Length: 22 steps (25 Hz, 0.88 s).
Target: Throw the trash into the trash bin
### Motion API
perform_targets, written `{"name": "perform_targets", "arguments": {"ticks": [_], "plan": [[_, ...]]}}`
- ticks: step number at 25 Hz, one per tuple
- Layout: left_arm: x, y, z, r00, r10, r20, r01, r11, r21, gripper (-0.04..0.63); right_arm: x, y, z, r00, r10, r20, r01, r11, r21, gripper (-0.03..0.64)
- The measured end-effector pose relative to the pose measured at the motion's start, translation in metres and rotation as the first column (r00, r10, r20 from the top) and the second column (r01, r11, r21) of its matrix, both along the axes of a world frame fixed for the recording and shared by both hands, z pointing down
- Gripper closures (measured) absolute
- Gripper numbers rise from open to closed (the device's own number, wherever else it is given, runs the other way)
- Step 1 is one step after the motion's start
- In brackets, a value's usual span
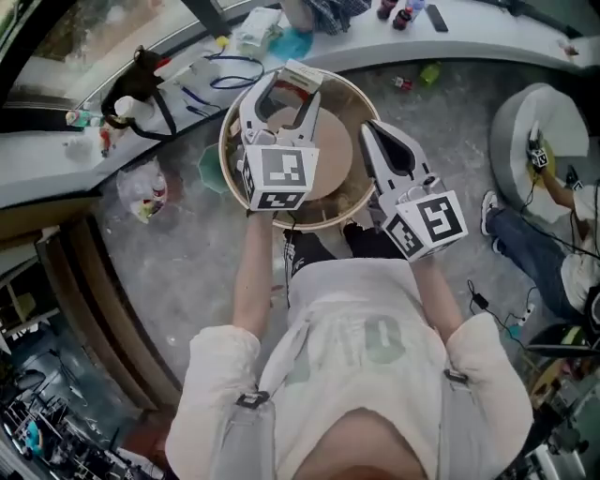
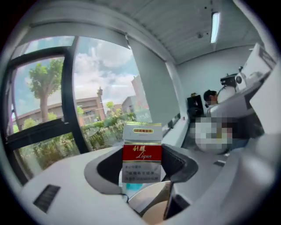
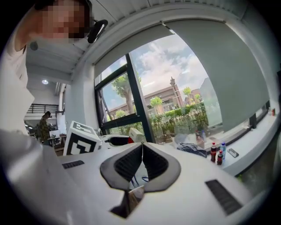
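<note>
A red and white cigarette pack point(image 2: 141, 154) stands upright between the jaws of my left gripper point(image 2: 141, 165), which is shut on it. In the head view the left gripper point(image 1: 289, 82) holds the pack point(image 1: 302, 75) over the far side of a round tan trash bin point(image 1: 225, 150) on the floor. My right gripper point(image 1: 375, 131) hovers over the bin's right rim. Its jaws are shut with nothing between them point(image 3: 142, 160). The right gripper view also shows the left gripper point(image 3: 115, 140) and the pack point(image 3: 135, 135) to its left.
A clear plastic bag point(image 1: 145, 192) lies on the floor left of the bin. A curved window ledge point(image 1: 56, 155) carries a black bag point(image 1: 136, 89), cables and bottles point(image 1: 398, 14). A person point(image 1: 544, 244) sits at the right, near a white seat point(image 1: 534, 141).
</note>
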State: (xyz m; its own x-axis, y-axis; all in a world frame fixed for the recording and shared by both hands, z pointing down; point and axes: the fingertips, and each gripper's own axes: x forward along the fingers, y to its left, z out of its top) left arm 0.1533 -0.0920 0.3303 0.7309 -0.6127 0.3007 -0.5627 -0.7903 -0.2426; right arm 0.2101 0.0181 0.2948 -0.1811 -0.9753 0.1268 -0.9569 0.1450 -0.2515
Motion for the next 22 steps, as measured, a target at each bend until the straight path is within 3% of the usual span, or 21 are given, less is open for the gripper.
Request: {"name": "perform_targets", "arguments": {"ticks": [3, 10, 15, 22], "plan": [[-0.062, -0.015, -0.05, 0.984, -0.143, -0.103, 0.148, 0.988, 0.047, 0.322, -0.037, -0.024, -0.022, 0.997, -0.075, -0.002, 0.075, 0.995, 0.069, 0.603], [-0.171, -0.012, -0.102, 0.909, -0.354, -0.22, 0.377, 0.924, 0.07, 0.322, -0.109, -0.06, -0.05, 0.974, -0.225, -0.027, 0.227, 0.965, 0.134, 0.603], [-0.217, -0.007, -0.116, 0.87, -0.424, -0.254, 0.455, 0.887, 0.08, 0.321, -0.143, -0.074, -0.059, 0.957, -0.288, -0.035, 0.29, 0.946, 0.146, 0.603], [-0.249, -0.012, -0.123, 0.84, -0.464, -0.281, 0.503, 0.86, 0.085, 0.321, -0.168, -0.084, -0.06, 0.945, -0.323, -0.043, 0.326, 0.936, 0.134, 0.603]]}}
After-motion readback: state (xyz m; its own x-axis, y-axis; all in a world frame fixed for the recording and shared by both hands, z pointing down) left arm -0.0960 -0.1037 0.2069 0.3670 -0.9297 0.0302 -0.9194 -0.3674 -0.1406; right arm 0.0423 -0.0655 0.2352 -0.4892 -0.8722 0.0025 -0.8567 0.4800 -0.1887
